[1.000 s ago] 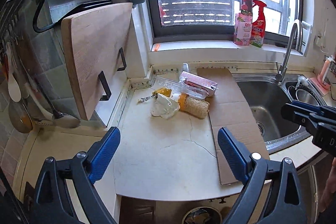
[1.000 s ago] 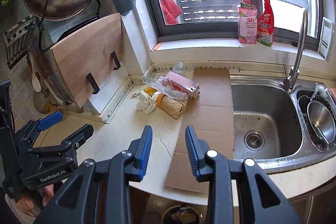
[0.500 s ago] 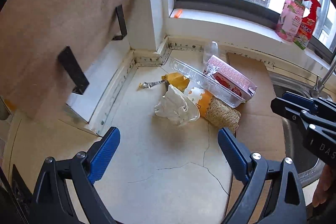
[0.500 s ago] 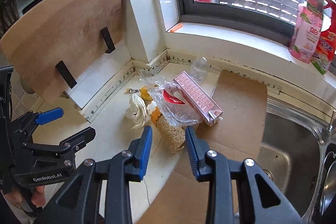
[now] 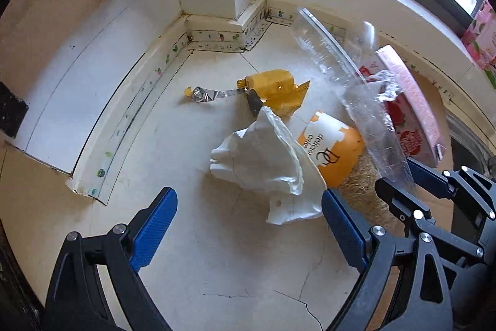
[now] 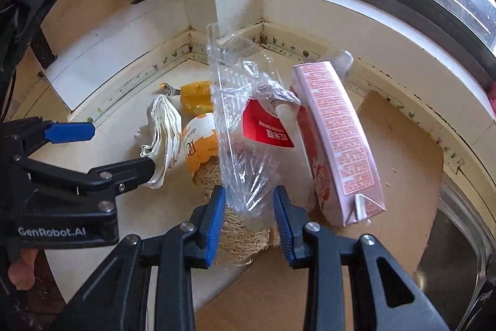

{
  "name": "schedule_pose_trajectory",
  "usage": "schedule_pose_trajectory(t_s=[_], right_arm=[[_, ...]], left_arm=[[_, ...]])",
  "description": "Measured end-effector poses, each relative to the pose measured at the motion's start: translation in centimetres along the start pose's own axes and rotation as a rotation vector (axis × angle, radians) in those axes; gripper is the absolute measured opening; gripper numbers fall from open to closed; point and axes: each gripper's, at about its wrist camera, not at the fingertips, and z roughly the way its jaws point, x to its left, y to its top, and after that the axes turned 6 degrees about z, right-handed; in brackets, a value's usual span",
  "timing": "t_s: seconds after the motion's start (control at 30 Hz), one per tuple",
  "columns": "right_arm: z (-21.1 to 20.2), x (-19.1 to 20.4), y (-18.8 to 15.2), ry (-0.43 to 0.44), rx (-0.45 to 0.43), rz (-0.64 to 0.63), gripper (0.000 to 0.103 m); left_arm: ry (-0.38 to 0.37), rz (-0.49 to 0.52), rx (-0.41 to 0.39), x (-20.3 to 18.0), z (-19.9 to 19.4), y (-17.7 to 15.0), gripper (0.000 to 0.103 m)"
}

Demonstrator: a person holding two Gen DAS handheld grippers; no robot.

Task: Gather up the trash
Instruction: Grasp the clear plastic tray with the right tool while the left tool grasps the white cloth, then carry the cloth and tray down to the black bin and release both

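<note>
Clear crinkled plastic wrapper (image 6: 248, 145) is seen standing up from the trash pile in the counter corner, its lower edge between the blue pads of the right gripper (image 6: 249, 219). The pads are set apart to a moderate gap; contact with the film cannot be told, and no grip is judged made. The left gripper (image 5: 248, 225) is held wide apart, nothing between its pads, with the crumpled white paper (image 5: 266, 169) just ahead and close to its right-hand pad. Step judged: approach to the first pickups, nothing collected yet. Next move calls for the right pads to be closed on the wrapper without catching the straw-coloured fibre roll (image 6: 238, 228) beneath, and the left to be centred over the paper. The pink carton (image 6: 338, 141) lies just beside the wrapper, on cardboard (image 6: 403, 176).
</note>
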Motion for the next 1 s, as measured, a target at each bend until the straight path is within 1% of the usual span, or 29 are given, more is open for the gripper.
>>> schedule_pose_trajectory(t_s=[0.07,0.13,0.2,0.3,0.37,0.47,0.53,0.57,0.6,0.63,0.67,0.73,0.77,0.8,0.83,0.9,1.0], right_arm=[[0.5,0.1,0.0,-0.003,-0.008,-0.024,0.032],[0.6,0.3,0.0,0.001,-0.028,-0.044,0.030],[0.5,0.2,0.0,0.018,-0.045,-0.054,0.027],[0.2,0.0,0.0,0.058,-0.067,-0.064,0.022],[-0.1,-0.4,-0.1,0.085,-0.081,-0.061,0.020],[-0.5,-0.6,-0.1,0.112,-0.089,-0.050,0.018],[-0.8,-0.7,-0.1,0.126,-0.093,-0.040,0.018],[-1.0,-0.8,-0.3,0.130,-0.094,-0.037,0.018],[-1.2,-0.8,-0.2,0.133,-0.097,-0.033,0.017],[-1.4,-0.8,-0.3,0.136,-0.101,-0.031,0.017],[-1.6,-0.8,-0.3,0.138,-0.106,-0.030,0.017],[-2.1,-0.7,-0.3,0.142,-0.117,-0.030,0.017],[-2.3,-0.7,-0.3,0.143,-0.120,-0.031,0.017],[-2.5,-0.6,-0.3,0.145,-0.125,-0.030,0.017],[-2.8,-0.6,-0.4,0.145,-0.130,-0.029,0.017],[-3.4,-0.6,-0.4,0.146,-0.140,-0.022,0.016],[-4.3,-0.7,-0.2,0.154,-0.161,-0.005,0.016]], left_arm=[[0.002,-0.011,0.017,0.1,1.0,0.3,0.093],[0.025,-0.010,0.031,0.0,1.8,0.5,0.093],[0.046,-0.013,0.044,0.1,2.6,0.7,0.093],[0.045,-0.037,0.063,0.5,3.7,1.1,0.093],[0.057,-0.043,0.084,0.5,4.3,1.4,0.093],[0.072,-0.035,0.091,0.2,4.8,1.6,0.093],[0.067,-0.049,0.093,0.2,5.3,1.6,0.093],[0.059,-0.062,0.093,0.4,5.4,1.6,0.090],[0.044,-0.074,0.092,0.5,5.6,1.5,0.068],[0.032,-0.091,0.105,0.8,5.8,1.4,0.051],[0.023,-0.109,0.115,1.2,6.0,1.5,0.051],[0.014,-0.125,0.101,1.5,5.6,1.2,0.037],[0.018,-0.124,0.088,1.7,5.3,1.1,0.033],[0.024,-0.125,0.079,1.8,5.0,0.9,0.015],[0.029,-0.130,0.077,2.0,4.6,0.7,0.003],[0.002,-0.159,0.064,2.5,3.8,0.1,0.002],[-0.003,-0.168,0.033,2.9,2.4,-0.7,0.001]])
